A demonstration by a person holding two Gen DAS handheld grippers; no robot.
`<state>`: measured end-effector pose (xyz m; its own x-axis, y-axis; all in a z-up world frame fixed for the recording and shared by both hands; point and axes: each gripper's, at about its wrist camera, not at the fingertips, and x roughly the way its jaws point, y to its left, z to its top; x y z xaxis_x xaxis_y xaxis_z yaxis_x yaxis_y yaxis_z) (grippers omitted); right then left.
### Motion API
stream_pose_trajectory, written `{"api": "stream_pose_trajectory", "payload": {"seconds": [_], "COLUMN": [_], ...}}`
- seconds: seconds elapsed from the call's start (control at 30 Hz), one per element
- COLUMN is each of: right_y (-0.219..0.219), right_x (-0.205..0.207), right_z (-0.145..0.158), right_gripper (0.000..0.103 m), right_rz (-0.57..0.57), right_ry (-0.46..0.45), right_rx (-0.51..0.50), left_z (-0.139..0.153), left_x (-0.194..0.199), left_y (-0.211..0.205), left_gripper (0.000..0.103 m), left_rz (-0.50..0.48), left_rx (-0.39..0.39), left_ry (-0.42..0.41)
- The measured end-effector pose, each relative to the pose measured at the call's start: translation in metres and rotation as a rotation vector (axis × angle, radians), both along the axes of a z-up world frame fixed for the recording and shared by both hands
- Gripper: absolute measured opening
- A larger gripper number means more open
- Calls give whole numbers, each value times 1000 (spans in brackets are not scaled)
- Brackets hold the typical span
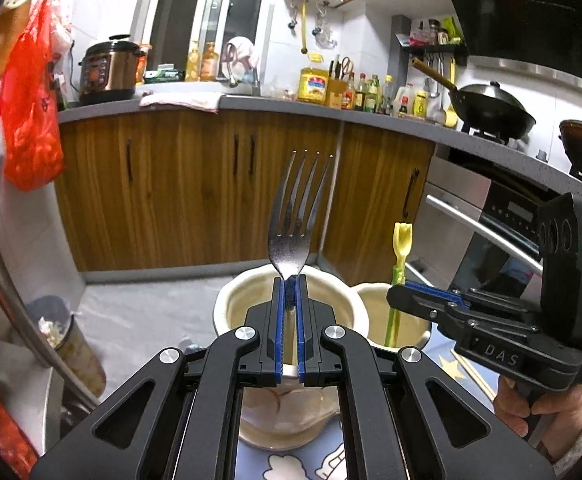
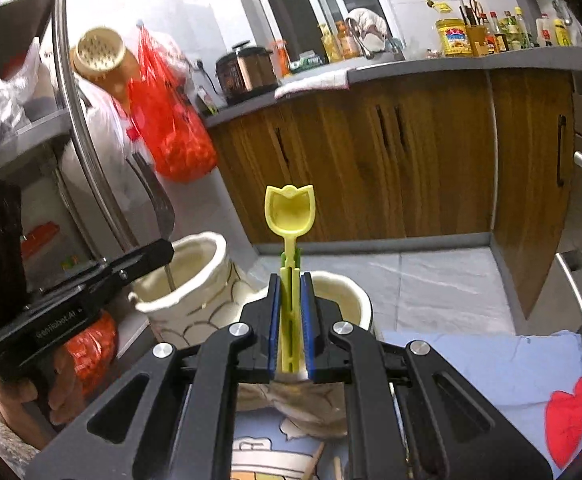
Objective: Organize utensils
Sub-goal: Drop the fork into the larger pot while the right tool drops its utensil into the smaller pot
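Note:
My left gripper (image 1: 290, 280) is shut on a steel fork (image 1: 297, 216), tines up, its handle running down into a cream ceramic holder (image 1: 227, 304) right below. A yellow-green plastic scoop (image 2: 289, 216) stands bowl-up, with my right gripper (image 2: 290, 280) shut on it; its stem drops into a second cream holder (image 2: 355, 300). In the left wrist view the right gripper (image 1: 401, 300) comes in from the right over that second holder (image 1: 371, 300), the scoop (image 1: 402, 236) sticking up from it. The right wrist view shows the left gripper (image 2: 163, 252) with the fork (image 2: 159, 200) above the first holder (image 2: 195, 276).
Both holders stand on a light-blue printed cloth (image 2: 491, 360) with wooden chopsticks (image 1: 473, 374) lying on it. Wooden cabinets (image 1: 195, 184), an oven (image 1: 491, 216) and a cluttered counter lie ahead. A red bag (image 1: 31, 120) hangs left, near a bin (image 1: 67, 340).

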<state>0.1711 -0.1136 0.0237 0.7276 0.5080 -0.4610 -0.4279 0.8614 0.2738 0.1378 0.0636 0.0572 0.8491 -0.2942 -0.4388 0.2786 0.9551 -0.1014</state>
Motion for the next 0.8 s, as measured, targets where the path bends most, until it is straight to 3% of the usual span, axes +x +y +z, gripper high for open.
{"api": "stream_pose_trajectory", "payload": {"seconds": [0.43, 0.8], "right_y": [22, 33], "right_x": [6, 4], "right_z": [-13, -12], "right_gripper": [10, 10], "right_rz": [7, 15], "right_ry": [29, 10], "right_rx": [-132, -220], "left_z": [-1, -1], "left_x": [16, 18], "left_y": [-12, -17], "left_gripper": [6, 6], "left_rz": [-12, -20], "left_rx": [94, 124], "left_ry": [120, 118]}}
